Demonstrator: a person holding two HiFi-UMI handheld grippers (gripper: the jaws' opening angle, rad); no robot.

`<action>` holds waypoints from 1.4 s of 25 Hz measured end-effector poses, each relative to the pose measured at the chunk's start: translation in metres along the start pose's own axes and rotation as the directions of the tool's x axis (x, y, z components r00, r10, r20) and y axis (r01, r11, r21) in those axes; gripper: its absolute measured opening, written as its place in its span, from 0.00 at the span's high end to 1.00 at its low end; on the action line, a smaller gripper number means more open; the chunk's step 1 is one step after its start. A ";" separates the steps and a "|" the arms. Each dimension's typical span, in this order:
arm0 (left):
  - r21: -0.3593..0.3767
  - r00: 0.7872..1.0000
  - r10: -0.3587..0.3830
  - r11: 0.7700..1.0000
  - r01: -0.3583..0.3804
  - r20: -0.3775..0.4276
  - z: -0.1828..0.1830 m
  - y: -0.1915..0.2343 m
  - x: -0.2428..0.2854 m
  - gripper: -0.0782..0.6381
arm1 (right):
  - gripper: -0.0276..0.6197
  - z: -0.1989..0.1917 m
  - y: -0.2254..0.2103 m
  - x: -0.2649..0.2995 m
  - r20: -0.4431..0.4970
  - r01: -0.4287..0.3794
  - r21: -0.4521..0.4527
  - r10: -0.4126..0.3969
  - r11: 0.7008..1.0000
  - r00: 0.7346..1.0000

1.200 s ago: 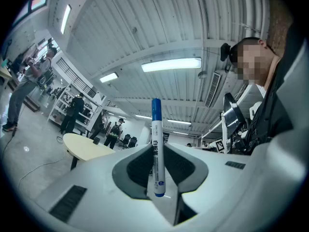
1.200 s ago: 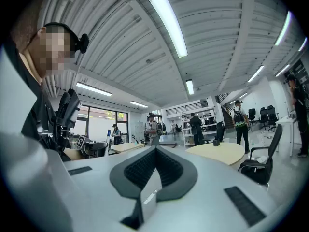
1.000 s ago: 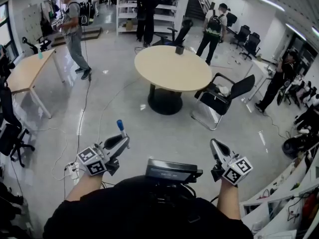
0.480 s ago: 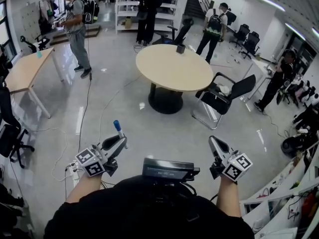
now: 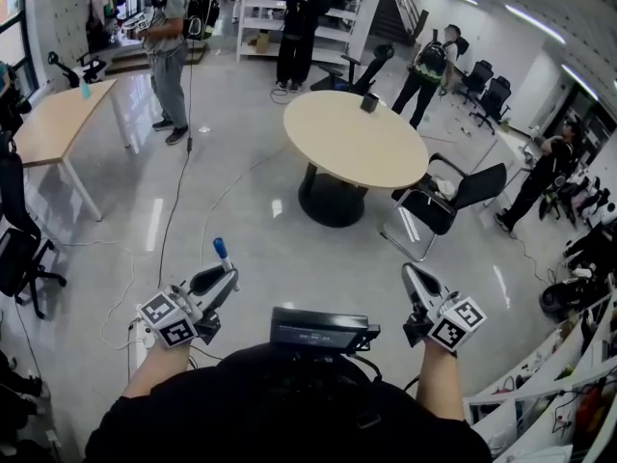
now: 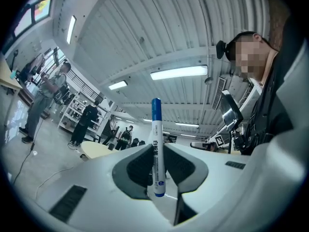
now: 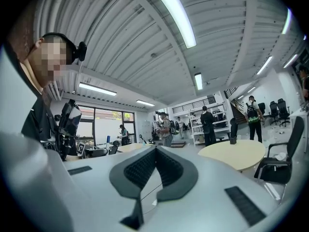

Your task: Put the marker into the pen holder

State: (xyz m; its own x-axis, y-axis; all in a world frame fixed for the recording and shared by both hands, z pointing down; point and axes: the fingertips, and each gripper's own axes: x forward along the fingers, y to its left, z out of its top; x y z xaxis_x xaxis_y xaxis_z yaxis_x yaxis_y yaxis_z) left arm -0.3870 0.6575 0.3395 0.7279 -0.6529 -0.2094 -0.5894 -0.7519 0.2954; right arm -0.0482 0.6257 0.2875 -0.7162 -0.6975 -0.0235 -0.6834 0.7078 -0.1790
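Note:
A white marker with a blue cap [image 5: 221,251] stands upright in my left gripper [image 5: 224,276], which is shut on it low at the left of the head view. In the left gripper view the marker [image 6: 157,144] is pinched between the grey pads, with its cap pointing up. My right gripper [image 5: 413,276] is held out at the lower right, shut with nothing in it; its pads [image 7: 145,166] meet at the tips. A small dark pen holder [image 5: 370,102] stands on the far side of the round beige table [image 5: 347,148] ahead, across bare floor. It also shows as the pen holder [image 7: 232,140].
A black chair [image 5: 453,196] stands right of the round table. A wooden desk [image 5: 53,123] is at the left, with a black chair [image 5: 19,258] near it. Cables [image 5: 174,220] and a power strip [image 5: 135,340] lie on the floor. Several people stand beyond the table.
The whole view has moved forward toward the round table, which looks a little nearer. Both grippers keep their pose, and the marker stays in the left one.

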 end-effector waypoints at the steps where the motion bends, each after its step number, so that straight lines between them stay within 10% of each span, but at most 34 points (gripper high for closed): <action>1: 0.000 1.000 0.003 1.000 -0.003 -0.002 0.001 0.006 -0.005 0.79 | 0.95 -0.002 0.004 0.007 -0.003 -0.004 -0.001 0.004 1.000 1.000; 15: 0.027 0.998 0.049 0.998 -0.048 -0.040 -0.019 0.037 0.065 0.79 | 0.95 -0.023 -0.088 0.039 0.013 -0.056 0.072 0.056 0.996 0.998; 35: 0.024 0.997 0.011 1.000 -0.009 -0.083 -0.074 0.021 0.371 0.79 | 0.95 0.010 -0.373 -0.013 0.037 -0.078 0.081 0.075 0.994 0.997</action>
State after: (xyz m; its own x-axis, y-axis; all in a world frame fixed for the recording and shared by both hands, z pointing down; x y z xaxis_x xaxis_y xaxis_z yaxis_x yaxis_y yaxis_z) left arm -0.1030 0.4059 0.3373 0.7477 -0.6515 -0.1284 -0.6044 -0.7479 0.2745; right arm 0.2171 0.3693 0.3451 -0.7597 -0.6461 -0.0729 -0.6120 0.7484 -0.2557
